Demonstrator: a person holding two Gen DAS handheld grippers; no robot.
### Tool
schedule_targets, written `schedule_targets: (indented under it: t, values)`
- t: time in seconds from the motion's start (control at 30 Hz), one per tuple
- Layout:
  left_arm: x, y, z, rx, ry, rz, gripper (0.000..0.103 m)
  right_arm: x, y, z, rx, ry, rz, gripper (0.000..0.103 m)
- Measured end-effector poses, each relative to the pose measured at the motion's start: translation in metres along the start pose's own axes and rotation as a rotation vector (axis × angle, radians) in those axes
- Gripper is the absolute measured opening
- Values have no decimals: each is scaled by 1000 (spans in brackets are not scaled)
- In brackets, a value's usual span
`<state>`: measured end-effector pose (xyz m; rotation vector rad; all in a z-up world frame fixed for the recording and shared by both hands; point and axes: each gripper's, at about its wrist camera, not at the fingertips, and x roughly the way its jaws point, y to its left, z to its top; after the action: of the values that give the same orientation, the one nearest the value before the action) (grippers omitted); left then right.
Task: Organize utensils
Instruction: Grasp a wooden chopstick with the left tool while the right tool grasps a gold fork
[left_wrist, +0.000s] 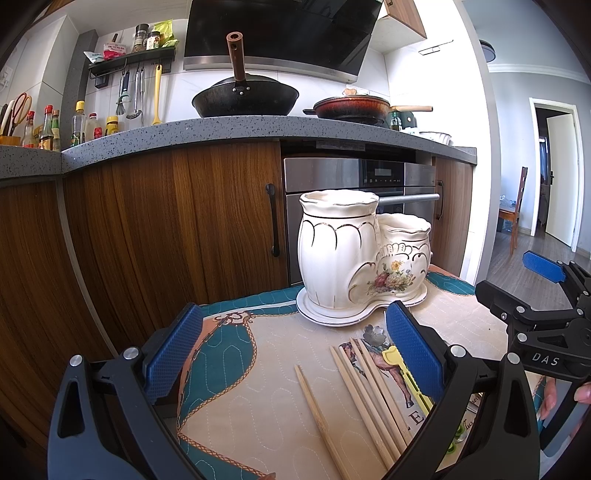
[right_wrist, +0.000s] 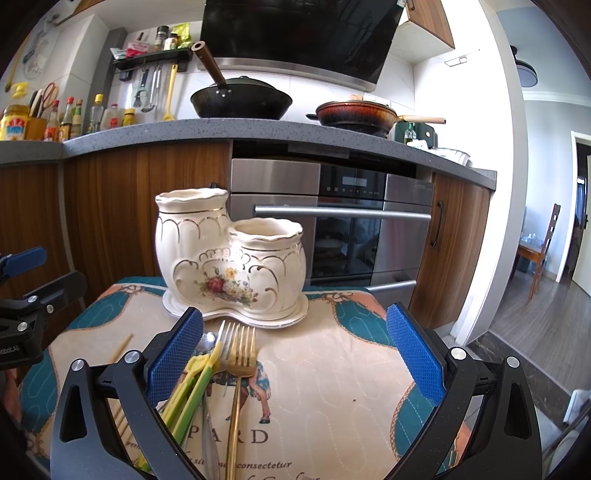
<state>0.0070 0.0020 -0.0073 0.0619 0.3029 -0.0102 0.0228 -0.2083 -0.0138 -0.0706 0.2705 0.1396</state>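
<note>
Kitchen cabinets back a quilted counter where bamboo chopsticks (left_wrist: 354, 398) and a gold fork (right_wrist: 240, 363) lie near the empty ceramic holder (right_wrist: 229, 258); both claws (left_wrist: 295, 354) (right_wrist: 295, 354) gape unladen, so picking one up likely comes next.

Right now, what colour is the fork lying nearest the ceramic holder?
Gold; the fork shows best in the right wrist view.

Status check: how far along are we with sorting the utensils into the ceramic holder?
Nothing looks done yet. Both openings of the cream ceramic two-compartment holder show no utensils. Nothing is in hand: the left gripper and the right gripper hover with jaws open. Still left on the patterned quilted mat: the bamboo chopsticks, the gold fork, the silver fork and the yellow-green plastic utensils.
</note>
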Motion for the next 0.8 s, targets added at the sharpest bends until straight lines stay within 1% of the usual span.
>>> schedule_targets:
  t: [0.1,0.23,0.3,0.33,0.43,0.5,0.53,0.63,0.7,0.8]
  values:
    - [0,1,-2,-8,-4,8,98,7,-6,-9,43,15,-2,98]
    - [6,1,-6,-17,-4,8,98,9,-20,-9,112,48,-13,98]
    - [6,2,-7,-19,3,-9,98,8,-27,-6,142,59,-7,98]
    - [6,1,-6,-17,10,-17,98,8,-30,-4,150,63,-4,98]
    - [5,-1,-5,-9,16,-7,98,8,-33,-3,144,80,13,98]
    - [4,1,-5,-14,20,-29,98,11,-31,-2,117,103,12,98]
    - [5,1,-5,-14,32,-26,98,13,-30,-2,104,120,22,98]
    - [12,2,-6,1,104,-29,98,19,-25,-5,70,184,67,98]
    - [17,2,-7,21,169,-21,98,24,-22,-7,42,220,74,98]
    - [23,0,-13,51,264,-14,97,28,-21,-11,24,266,95,96]
